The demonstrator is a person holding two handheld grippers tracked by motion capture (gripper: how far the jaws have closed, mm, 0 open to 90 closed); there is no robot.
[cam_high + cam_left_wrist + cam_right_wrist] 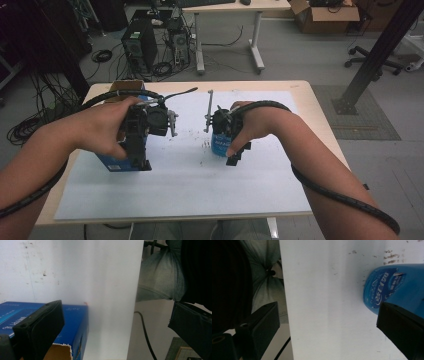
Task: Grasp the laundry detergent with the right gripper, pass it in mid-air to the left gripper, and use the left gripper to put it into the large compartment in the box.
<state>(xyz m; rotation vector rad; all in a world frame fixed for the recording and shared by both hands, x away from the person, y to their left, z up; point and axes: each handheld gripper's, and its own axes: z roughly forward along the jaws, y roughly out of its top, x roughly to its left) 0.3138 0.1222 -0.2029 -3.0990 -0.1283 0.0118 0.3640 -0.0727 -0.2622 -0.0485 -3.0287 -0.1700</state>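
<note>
A grey-floored workroom lies behind the table [320, 107]: one desk [235, 7] at the back, two computer towers [139, 42] with loose cables beneath it, one cardboard carton [325, 15] at the upper right, and an office chair base [372, 65] beside a slanting black post. The table has a pale wooden top, mostly covered by one white sheet [200, 185] flecked with dark marks near its middle.

Two things stand on the sheet. One blue box [112, 162], its torn cardboard flap open, sits at the left; white lettering on it is too blurred to read. One blue bottle [218, 145] stands near the centre, carrying white characters on its label that cannot be made out.

Two hands each hold one gripper. The left gripper [141, 160] points down over the box; in the left gripper view its jaws stand wide apart, one lying over the box top, and they close on nothing. The right gripper [235, 155] hangs right by the bottle; in the right gripper view its jaws are also spread, with the bottle partly behind one jaw, not clamped.
</note>
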